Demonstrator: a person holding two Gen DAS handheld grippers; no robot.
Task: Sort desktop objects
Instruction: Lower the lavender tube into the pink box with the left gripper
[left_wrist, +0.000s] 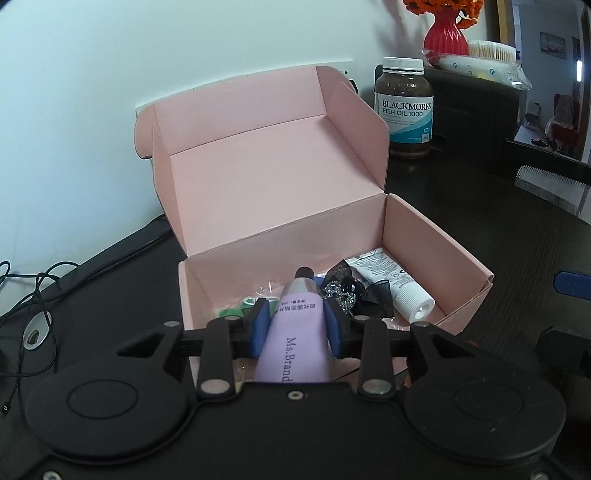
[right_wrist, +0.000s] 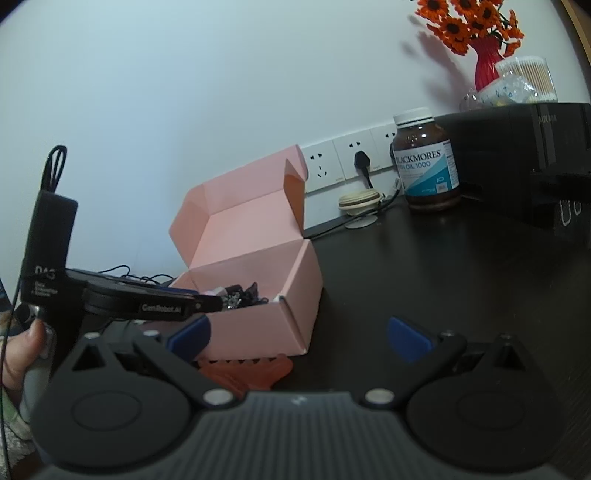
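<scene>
Left gripper (left_wrist: 295, 328), tilted down, clamps lilac tube (left_wrist: 295, 332) over pink box (left_wrist: 424, 229).

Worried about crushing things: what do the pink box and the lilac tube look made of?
Pink box: apparently thin matte cardboard, with creased fold lines and flaps. Lilac tube: probably soft satin plastic, tapering from a flat end to its dark cap.

You cannot see the lower end of the lilac tube (left_wrist: 295, 332), hidden behind the left gripper's body; the green packet (left_wrist: 236, 310) in the pink box (left_wrist: 436, 236) is mostly covered by a blue pad; in your right wrist view the box contents are a dark, unreadable tangle; the orange-red thing (right_wrist: 255, 371) before the box is half hidden by the gripper; the flowers (left_wrist: 443, 5) are cut by the top edge.
</scene>
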